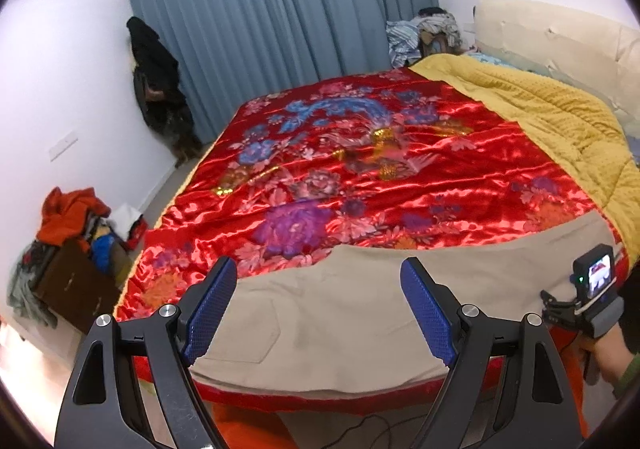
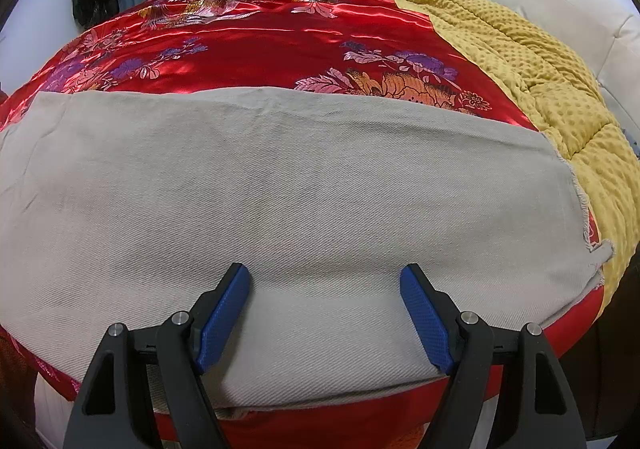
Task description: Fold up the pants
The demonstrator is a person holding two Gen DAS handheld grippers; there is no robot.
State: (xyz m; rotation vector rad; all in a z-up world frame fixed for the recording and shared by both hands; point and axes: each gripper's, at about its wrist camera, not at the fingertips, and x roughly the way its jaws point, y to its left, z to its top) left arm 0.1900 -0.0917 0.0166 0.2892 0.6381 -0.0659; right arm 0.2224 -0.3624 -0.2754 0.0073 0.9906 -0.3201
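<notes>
Left wrist view: the left tool point(image 1: 318, 309) hovered with its blue-padded fingers point(image 1: 212, 309) spread wide and nothing between them, just above the near edge of the bed. The beige woven twill pants point(image 1: 360, 313) lay flat along that edge on a glossy red satin bedspread with floral embroidery point(image 1: 360, 169); a patch pocket showed beside the left finger. At far right the person's right hand point(image 1: 604, 353) carried the other tool's camera mount. A mustard-yellow dimpled blanket point(image 1: 540, 105) lay beyond.

Right wrist view: the right tool point(image 2: 324, 313) was likewise spread and empty, poised over the pants point(image 2: 280, 189) near their front fold. A frayed hem point(image 2: 580, 201) ended the cloth at right, touching the yellow blanket point(image 2: 520, 61).

Handling, as a judgement: the twill looked medium-weight, soft and limp, likely to sag between grips, and liable to slide on the slick satin point(image 2: 260, 45). Pinching the doubled near edge and the hem corner would probably give the firmest hold.
</notes>
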